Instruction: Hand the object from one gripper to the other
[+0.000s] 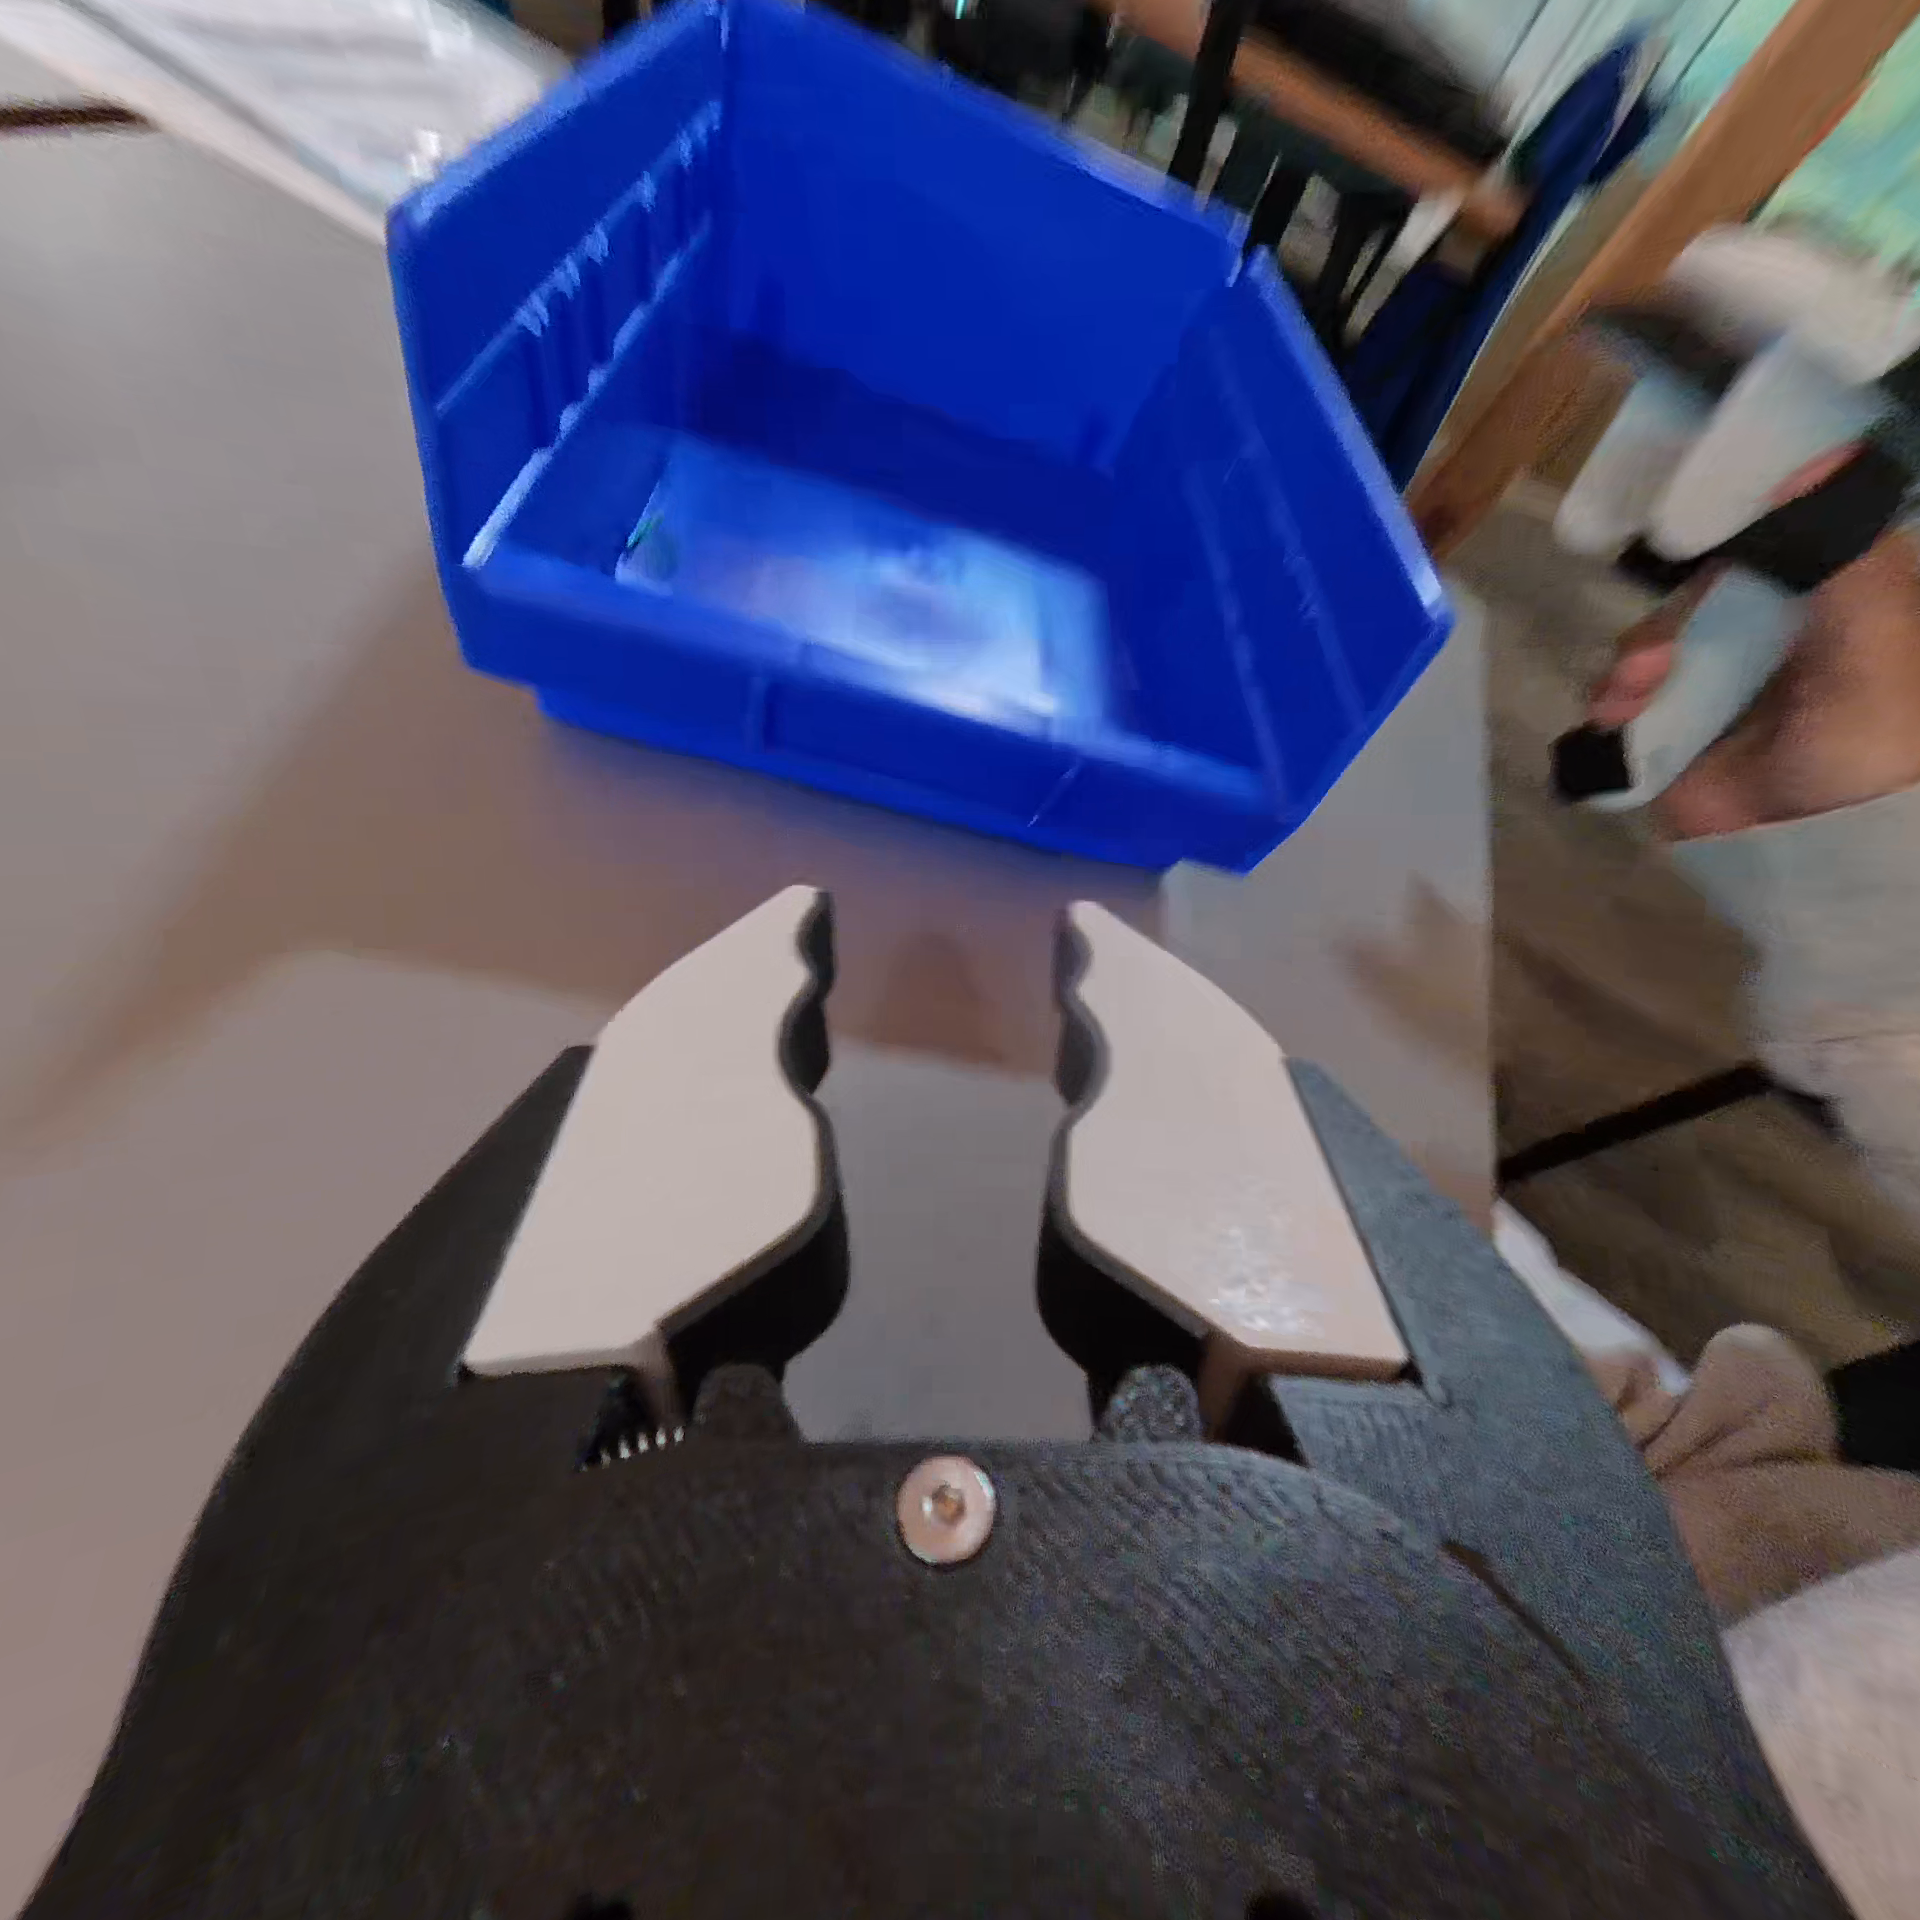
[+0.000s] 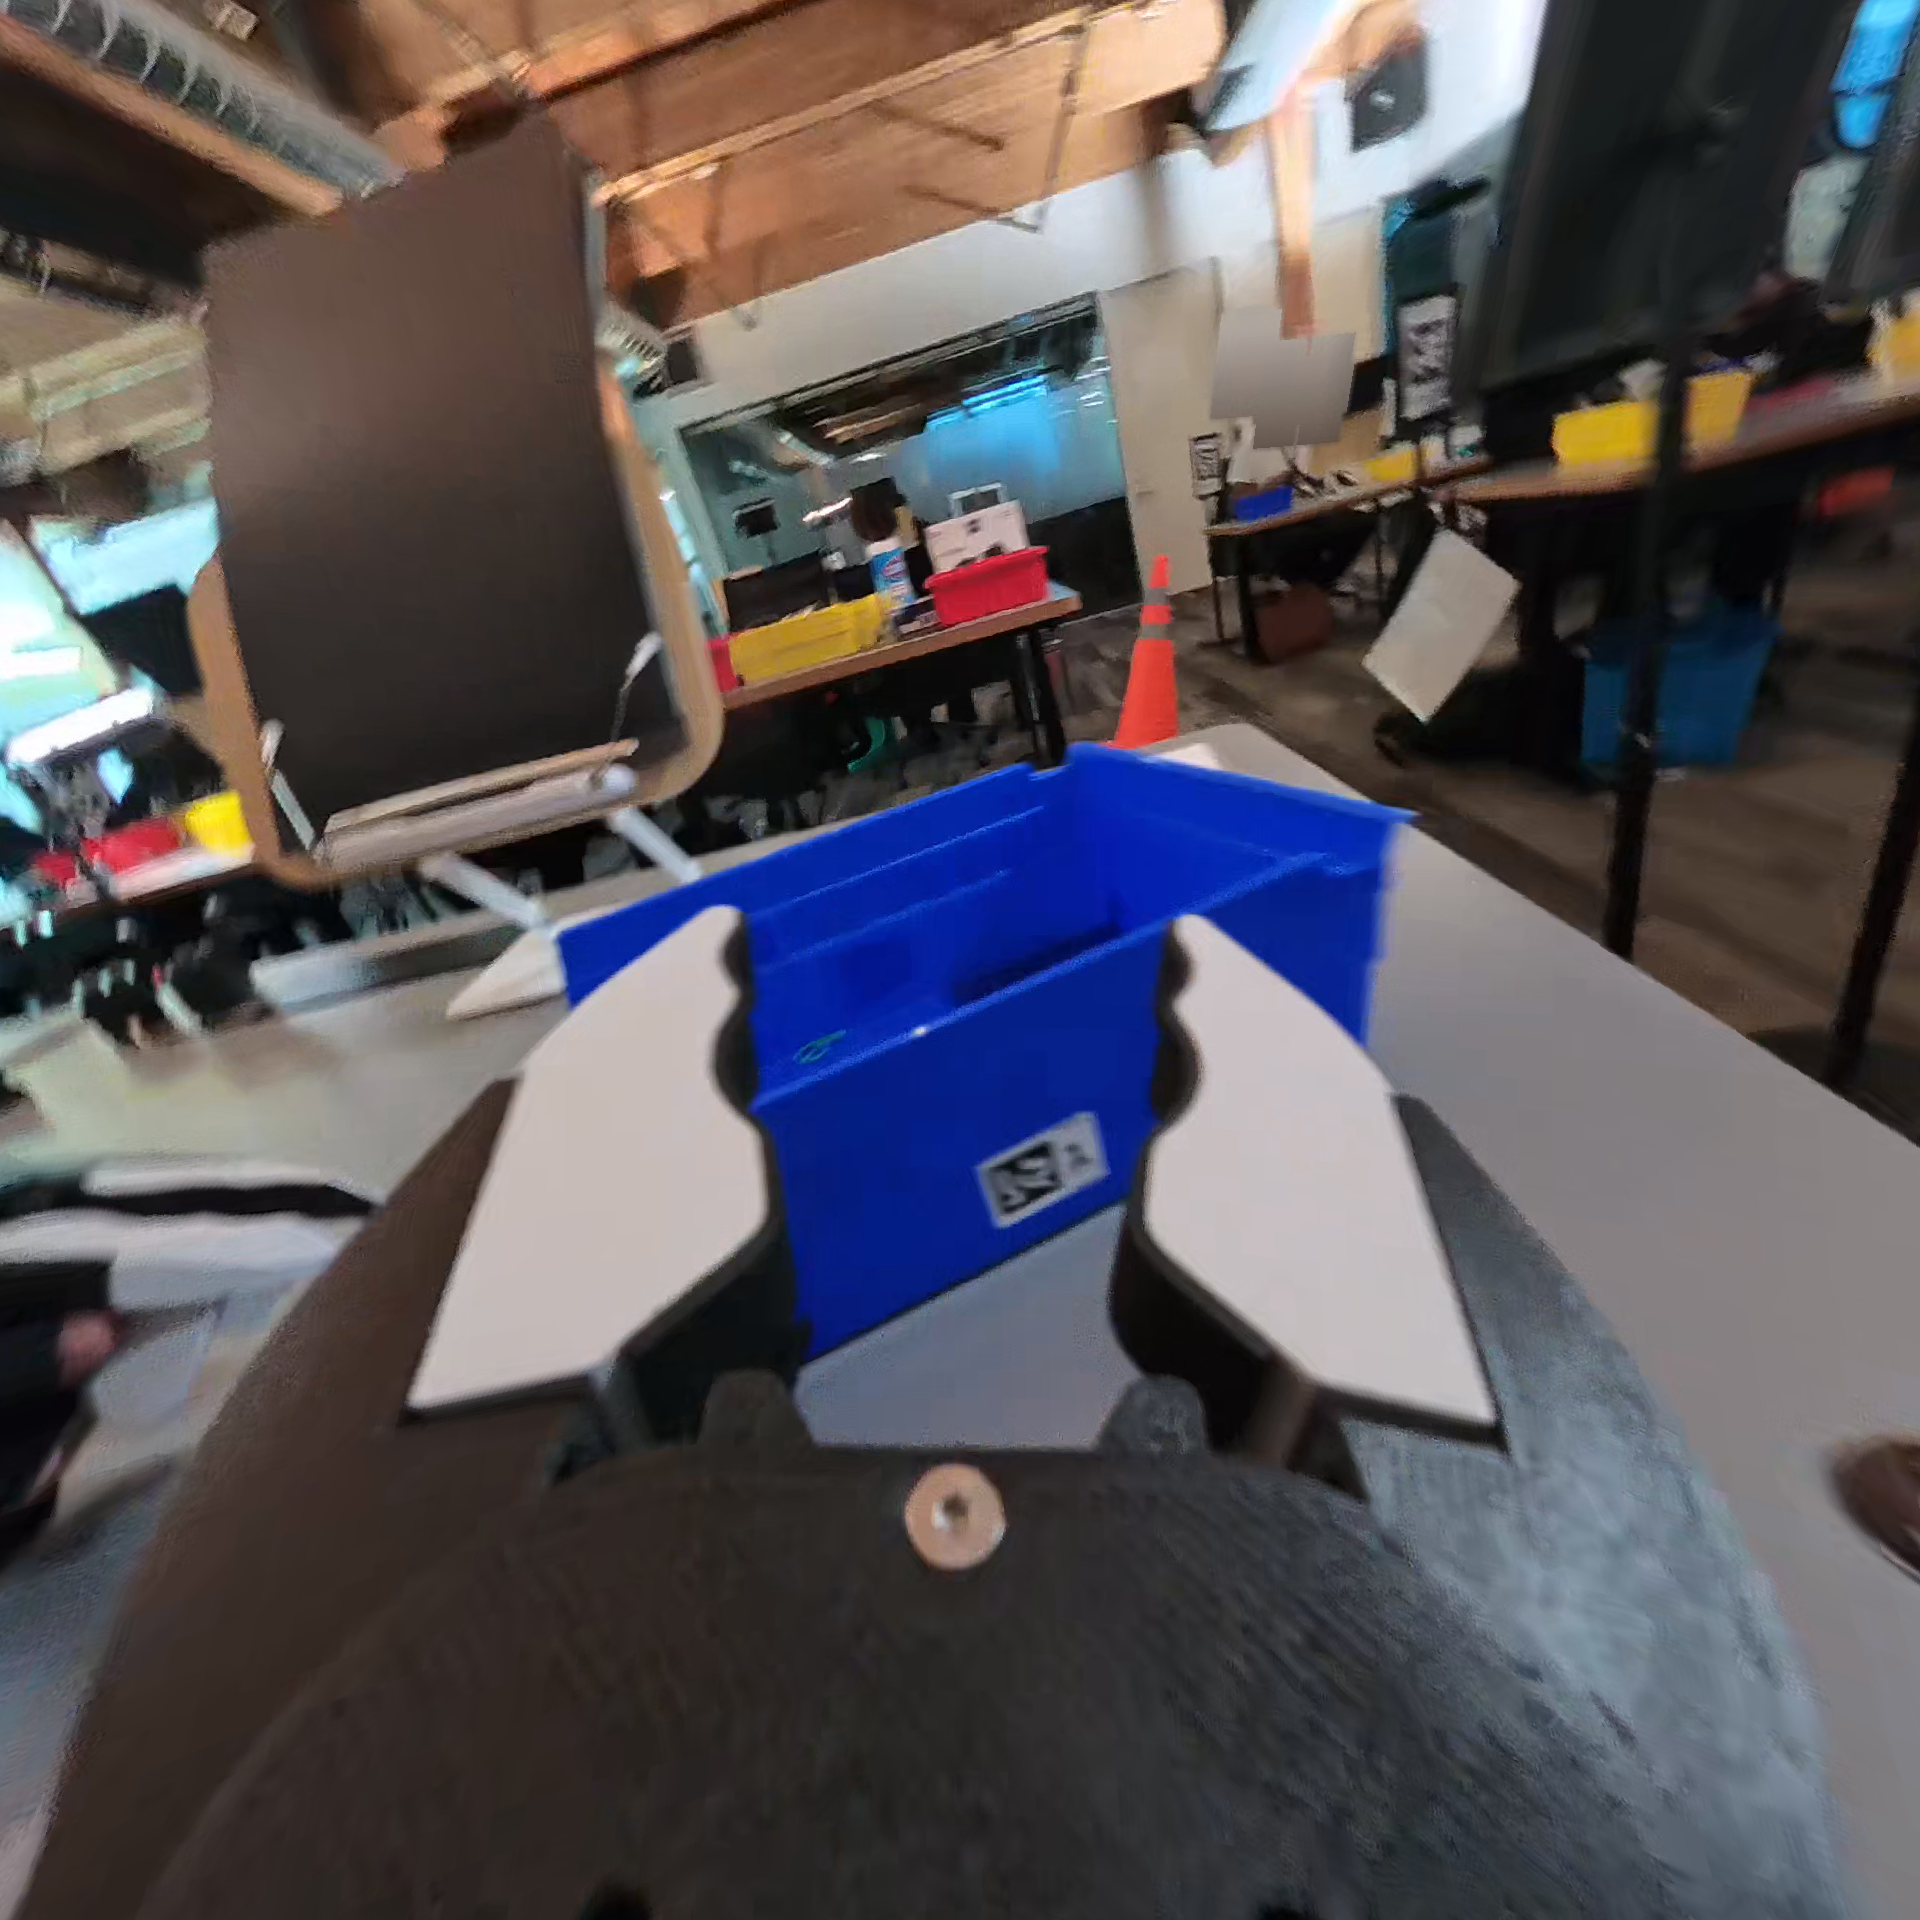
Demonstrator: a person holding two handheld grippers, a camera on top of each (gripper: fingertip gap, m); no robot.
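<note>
Both views are bright with even indoor light, and a pale glare lies on the floor of the blue bin (image 1: 883, 582). Motion blur smears the background, worst toward the right edge of the left wrist view. Wide-angle distortion bends the desk (image 2: 1558, 1039) and room lines near the frame edges.
</note>
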